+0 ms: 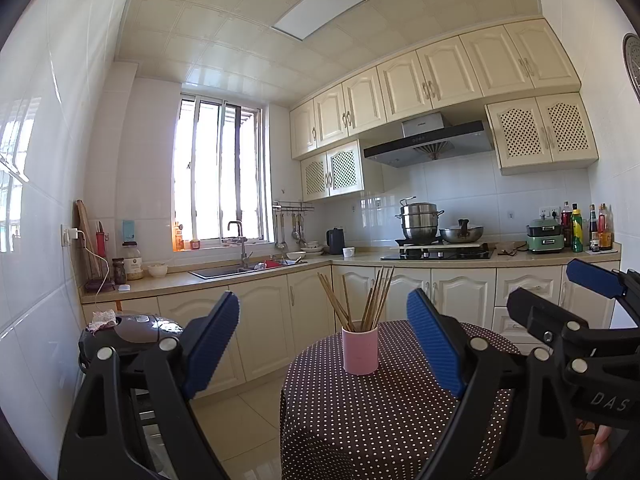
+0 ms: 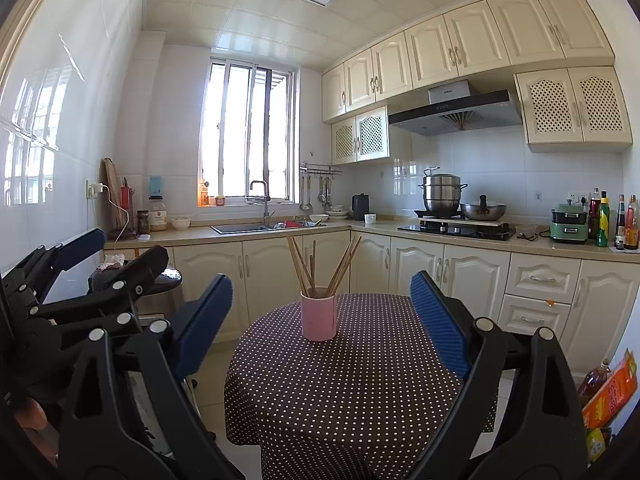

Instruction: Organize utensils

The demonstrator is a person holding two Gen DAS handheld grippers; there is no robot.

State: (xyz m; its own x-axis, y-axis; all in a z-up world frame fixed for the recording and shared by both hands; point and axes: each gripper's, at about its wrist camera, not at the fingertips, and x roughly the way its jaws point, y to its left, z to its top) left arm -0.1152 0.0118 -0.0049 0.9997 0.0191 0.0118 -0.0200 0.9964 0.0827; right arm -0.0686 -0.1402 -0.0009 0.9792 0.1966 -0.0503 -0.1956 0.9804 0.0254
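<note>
A pale pink cylindrical cup (image 1: 359,350) stands upright on a round table draped in a dark brown cloth with white polka dots (image 1: 360,420), near the table's far edge, toward twelve o'clock. A bundle of light brown wooden chopsticks (image 1: 362,298) stands in it, fanned out, some leaning toward eleven o'clock, others toward one o'clock.

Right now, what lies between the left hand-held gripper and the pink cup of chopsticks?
Only bare dotted brown tablecloth between the left hand-held gripper and the pink cup, in the left wrist view.
</note>
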